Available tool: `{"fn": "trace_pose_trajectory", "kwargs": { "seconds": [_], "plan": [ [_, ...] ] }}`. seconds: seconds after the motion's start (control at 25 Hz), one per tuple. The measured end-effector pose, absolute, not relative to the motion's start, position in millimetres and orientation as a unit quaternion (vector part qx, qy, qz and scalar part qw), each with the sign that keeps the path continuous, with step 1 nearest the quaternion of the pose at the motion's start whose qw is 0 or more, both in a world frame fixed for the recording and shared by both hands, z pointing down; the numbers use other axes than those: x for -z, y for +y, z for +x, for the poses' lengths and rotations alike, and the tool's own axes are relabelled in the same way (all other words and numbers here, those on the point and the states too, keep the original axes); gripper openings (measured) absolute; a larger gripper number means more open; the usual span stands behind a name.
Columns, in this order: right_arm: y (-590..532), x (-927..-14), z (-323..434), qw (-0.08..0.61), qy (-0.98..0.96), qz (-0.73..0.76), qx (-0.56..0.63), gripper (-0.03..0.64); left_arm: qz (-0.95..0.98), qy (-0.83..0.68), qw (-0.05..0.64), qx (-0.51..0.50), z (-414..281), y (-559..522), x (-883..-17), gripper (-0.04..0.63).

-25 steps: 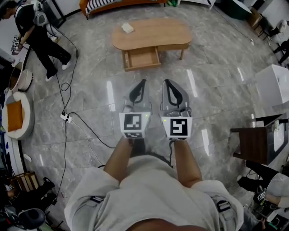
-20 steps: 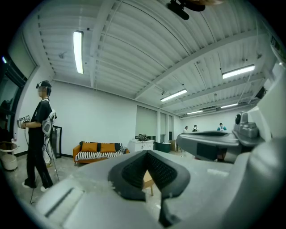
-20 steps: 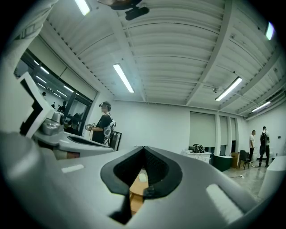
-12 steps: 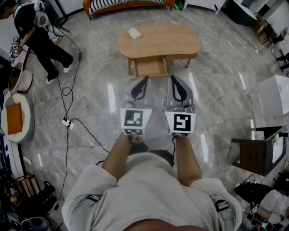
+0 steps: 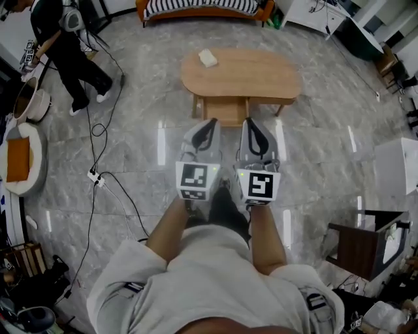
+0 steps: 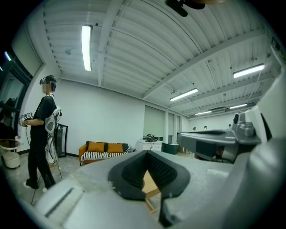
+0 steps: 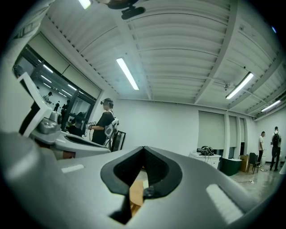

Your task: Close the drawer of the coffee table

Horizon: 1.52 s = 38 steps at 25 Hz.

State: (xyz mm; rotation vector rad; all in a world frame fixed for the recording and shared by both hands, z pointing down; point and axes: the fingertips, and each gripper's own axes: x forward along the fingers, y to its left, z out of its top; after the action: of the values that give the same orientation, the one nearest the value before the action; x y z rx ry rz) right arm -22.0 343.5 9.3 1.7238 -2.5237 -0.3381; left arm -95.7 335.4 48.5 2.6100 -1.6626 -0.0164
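Currently: left gripper [image 5: 208, 122] fingers pressed together, nothing between them; right gripper [image 5: 250, 122] likewise. The two sets of tips are side by side, pointing level. Directly ahead of both lies the drawer [image 5: 226, 109], standing out from under the coffee table [image 5: 261, 73]. In the head view the tips overlap its front edge — contact cannot be judged. A small white object [image 5: 208, 57] sits on the tabletop's far left. Beyond it is a striped sofa [image 5: 202, 6] — a person [image 5: 65, 39] stands at left.

No readable text, labels or numbers — none legible
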Motion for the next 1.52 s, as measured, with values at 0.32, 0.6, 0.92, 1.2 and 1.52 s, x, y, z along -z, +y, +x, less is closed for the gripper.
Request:
{"fn": "trace_pose_trajectory", "kwargs": {
  "seconds": [0.32, 0.6, 0.92, 1.2, 1.52],
  "plan": [
    [231.0, -28.6, -10.3, 0.030, -0.829, 0.550, 0.096, 0.006, 0.833, -0.553, 0.019, -0.014, -91.8, 226.8, -62.3, 0.021],
    [111.3, -59.3, 40.6, 0.075, -0.843, 0.528, 0.070, 0.006, 0.826, -0.558, 0.062, -0.045, -39.0, 110.0, -95.4, 0.021],
    [6.6, -134.7, 74.2, 0.112, -0.856, 0.504, 0.018, 0.006, 0.809, -0.566, 0.103, -0.119, -16.5, 18.4, -173.9, 0.020],
    [-37.9, -214.9, 64.1, 0.141, -0.872, 0.468, -0.024, 0.006, 0.801, -0.563, 0.132, -0.154, -32.7, -10.4, -235.4, 0.020],
    [-34.9, -311.5, 32.4, 0.196, -0.888, 0.413, -0.056, 0.006, 0.801, -0.547, 0.156, -0.186, -76.9, -38.1, -335.3, 0.021]
  ]
}}
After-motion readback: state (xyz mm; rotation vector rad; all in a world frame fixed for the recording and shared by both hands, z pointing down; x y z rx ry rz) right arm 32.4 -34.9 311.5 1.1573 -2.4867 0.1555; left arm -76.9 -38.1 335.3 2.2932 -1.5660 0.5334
